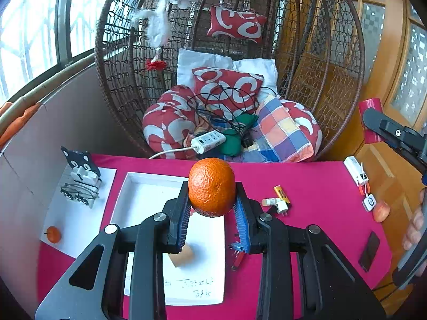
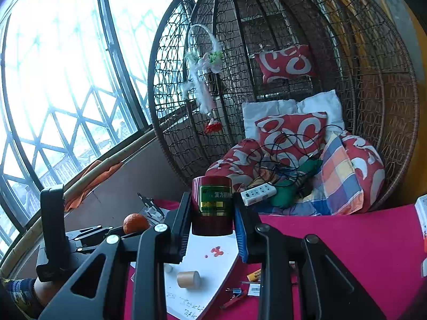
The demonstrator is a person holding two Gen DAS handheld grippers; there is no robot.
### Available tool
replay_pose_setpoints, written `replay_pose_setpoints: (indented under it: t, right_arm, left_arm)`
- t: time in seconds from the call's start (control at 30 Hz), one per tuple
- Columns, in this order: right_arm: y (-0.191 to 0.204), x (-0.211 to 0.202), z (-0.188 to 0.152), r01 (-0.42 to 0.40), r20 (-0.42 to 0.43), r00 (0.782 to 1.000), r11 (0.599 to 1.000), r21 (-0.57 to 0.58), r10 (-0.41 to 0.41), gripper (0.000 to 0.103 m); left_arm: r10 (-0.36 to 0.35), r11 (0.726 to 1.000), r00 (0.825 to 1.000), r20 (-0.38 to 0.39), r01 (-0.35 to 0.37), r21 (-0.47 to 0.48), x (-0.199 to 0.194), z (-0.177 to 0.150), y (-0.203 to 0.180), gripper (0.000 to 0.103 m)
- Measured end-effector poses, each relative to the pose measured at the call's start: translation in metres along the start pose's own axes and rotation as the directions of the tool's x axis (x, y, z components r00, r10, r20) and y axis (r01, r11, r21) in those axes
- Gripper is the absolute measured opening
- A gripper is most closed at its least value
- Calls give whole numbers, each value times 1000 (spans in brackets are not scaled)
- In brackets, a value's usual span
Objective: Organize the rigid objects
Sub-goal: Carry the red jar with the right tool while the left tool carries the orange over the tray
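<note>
My left gripper is shut on an orange and holds it above a white tray on the pink table. A small wooden cylinder lies in the tray; it also shows in the right wrist view. My right gripper is shut on a dark red can with a green label, held up above the tray. The can shows at the right edge of the left wrist view, and the orange at the left of the right wrist view.
A white sheet at the left holds a cat-shaped stand, glasses and a small orange. A battery, plug, red clip, black phone, peach and white charger lie on the table. A wicker chair stands behind.
</note>
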State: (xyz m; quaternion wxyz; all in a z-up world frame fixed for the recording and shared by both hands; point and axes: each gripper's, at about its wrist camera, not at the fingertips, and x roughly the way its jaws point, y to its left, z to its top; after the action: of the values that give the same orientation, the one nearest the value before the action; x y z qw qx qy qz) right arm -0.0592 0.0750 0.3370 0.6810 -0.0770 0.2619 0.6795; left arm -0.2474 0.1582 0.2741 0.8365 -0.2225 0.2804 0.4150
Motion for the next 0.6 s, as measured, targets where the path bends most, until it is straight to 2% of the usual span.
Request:
replay_pose_setpoints:
  t: [0.6]
  right_arm:
    - [38, 62, -22, -49, -101, 994, 998, 30, 51, 29]
  left_arm:
    - [25, 999, 995, -94, -27, -19, 20, -12, 64, 30]
